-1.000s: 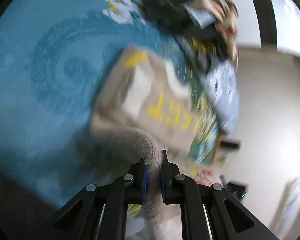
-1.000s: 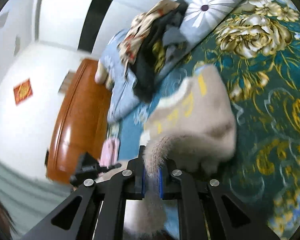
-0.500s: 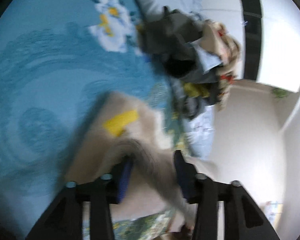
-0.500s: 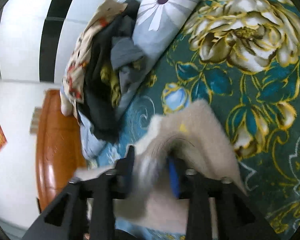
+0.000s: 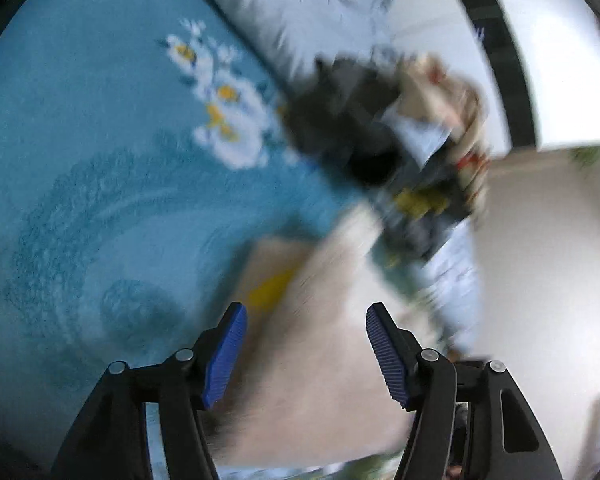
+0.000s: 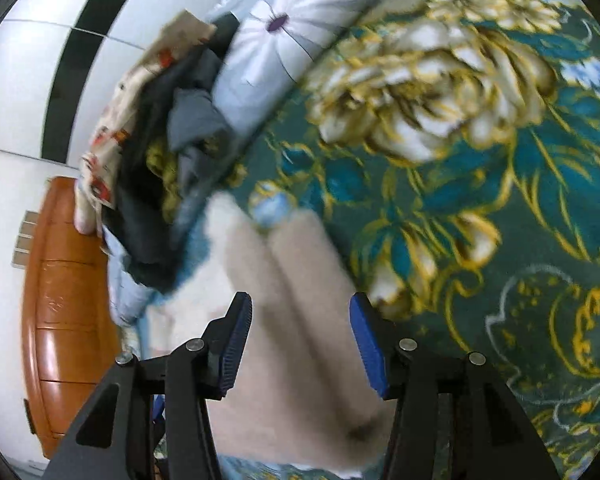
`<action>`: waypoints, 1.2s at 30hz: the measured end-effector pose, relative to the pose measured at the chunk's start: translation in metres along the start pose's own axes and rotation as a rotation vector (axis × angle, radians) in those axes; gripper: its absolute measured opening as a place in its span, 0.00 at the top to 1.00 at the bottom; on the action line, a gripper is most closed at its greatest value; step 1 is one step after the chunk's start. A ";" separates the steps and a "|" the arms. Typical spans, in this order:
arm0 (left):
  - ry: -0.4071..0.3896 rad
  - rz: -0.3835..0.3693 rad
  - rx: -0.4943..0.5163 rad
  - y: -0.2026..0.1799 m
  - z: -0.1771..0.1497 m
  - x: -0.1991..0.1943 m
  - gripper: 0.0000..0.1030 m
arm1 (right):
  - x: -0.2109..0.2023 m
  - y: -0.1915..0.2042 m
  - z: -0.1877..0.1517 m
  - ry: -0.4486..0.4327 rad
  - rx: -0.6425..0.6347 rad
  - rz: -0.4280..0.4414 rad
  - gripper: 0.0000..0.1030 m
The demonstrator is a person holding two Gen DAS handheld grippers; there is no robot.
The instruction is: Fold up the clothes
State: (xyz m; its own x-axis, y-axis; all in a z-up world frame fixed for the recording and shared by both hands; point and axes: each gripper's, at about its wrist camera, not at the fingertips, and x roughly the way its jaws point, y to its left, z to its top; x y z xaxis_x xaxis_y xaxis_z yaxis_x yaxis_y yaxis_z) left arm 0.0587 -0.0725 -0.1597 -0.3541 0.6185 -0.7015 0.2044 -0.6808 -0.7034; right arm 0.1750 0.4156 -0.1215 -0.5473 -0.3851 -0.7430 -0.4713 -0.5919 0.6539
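While both hand-held grippers gape wide, the fuzzy beige sweater with yellow patches (image 5: 324, 320) lies released on the bed.
Left hand-held gripper (image 5: 306, 344) and right hand-held gripper (image 6: 300, 336) hover over it at lower centre; a heap of dark and patterned clothes (image 6: 156, 152) sits upper left on the teal floral blanket (image 6: 480, 184).

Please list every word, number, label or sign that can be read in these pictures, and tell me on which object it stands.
No text can be read.
Beige garment: one yellow mark, too blurred to read as a letter.
Wall beside the wooden headboard: pale rectangular shapes, too small to show any writing.
Pile of clothes: printed patterns only, no words.
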 end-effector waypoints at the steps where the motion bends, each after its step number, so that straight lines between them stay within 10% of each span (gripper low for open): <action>1: 0.006 0.024 0.028 -0.004 -0.001 0.003 0.38 | 0.003 -0.001 -0.004 0.008 0.005 -0.001 0.49; 4: 0.013 0.056 0.095 -0.013 -0.005 0.005 0.75 | 0.008 0.003 -0.012 0.008 -0.001 -0.015 0.49; 7: 0.017 0.067 0.101 -0.013 -0.004 0.004 0.86 | 0.005 0.013 -0.018 -0.009 -0.045 -0.055 0.50; 23: 0.073 0.061 0.012 0.003 -0.006 0.005 0.82 | 0.011 0.030 -0.023 0.004 -0.159 -0.138 0.62; 29: 0.082 0.012 0.054 -0.005 -0.010 -0.008 0.87 | -0.002 0.029 -0.032 -0.016 -0.174 -0.111 0.90; 36: 0.095 0.159 0.096 -0.007 -0.015 0.001 0.84 | 0.000 0.016 -0.042 -0.003 -0.170 -0.135 0.90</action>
State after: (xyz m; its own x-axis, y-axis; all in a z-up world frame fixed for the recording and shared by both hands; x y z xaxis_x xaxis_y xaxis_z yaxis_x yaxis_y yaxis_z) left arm 0.0707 -0.0611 -0.1567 -0.2361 0.5317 -0.8134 0.1617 -0.8039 -0.5724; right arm 0.1968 0.3762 -0.1165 -0.4889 -0.2925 -0.8218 -0.4172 -0.7490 0.5147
